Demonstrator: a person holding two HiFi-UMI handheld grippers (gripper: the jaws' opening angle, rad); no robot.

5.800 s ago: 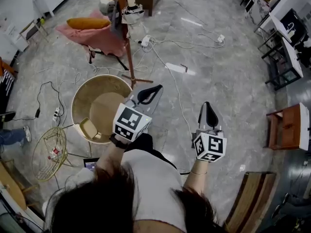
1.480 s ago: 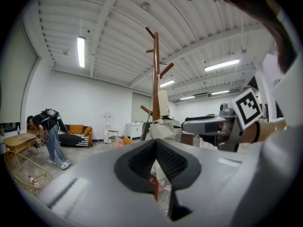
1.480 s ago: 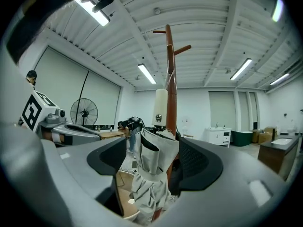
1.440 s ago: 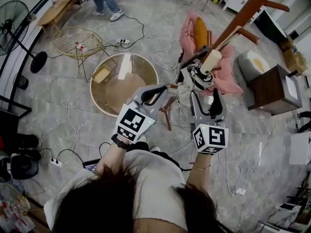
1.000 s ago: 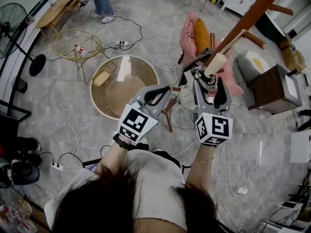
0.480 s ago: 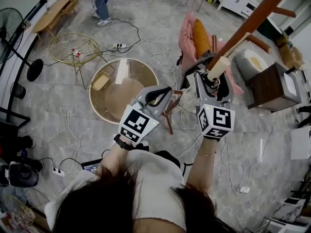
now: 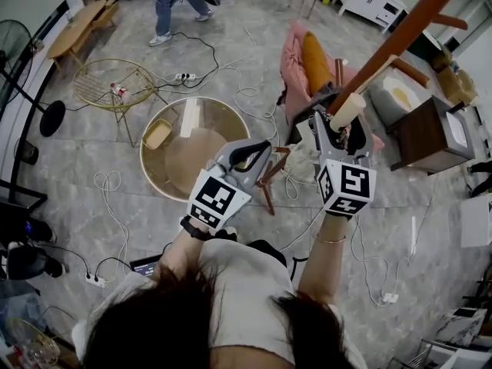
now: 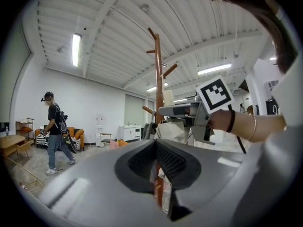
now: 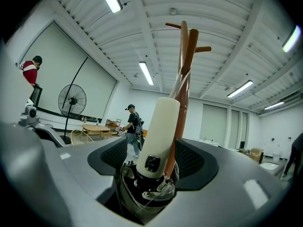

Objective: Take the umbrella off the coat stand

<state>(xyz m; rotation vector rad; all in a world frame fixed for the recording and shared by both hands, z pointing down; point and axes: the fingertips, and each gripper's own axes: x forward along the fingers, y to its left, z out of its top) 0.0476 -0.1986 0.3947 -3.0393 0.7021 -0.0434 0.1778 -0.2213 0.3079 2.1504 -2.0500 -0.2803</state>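
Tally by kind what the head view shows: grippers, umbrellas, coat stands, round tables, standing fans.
Grippers: 2 (left gripper, right gripper)
Umbrella: 1
Coat stand: 1
Round tables: 2 (glass table, wire table)
Standing fan: 1
Total: 7

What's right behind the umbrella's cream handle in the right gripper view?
The coat stand's brown pole rises just behind the handle, with pegs branching near its top. The handle and the folded canopy cover the pole's lower part.
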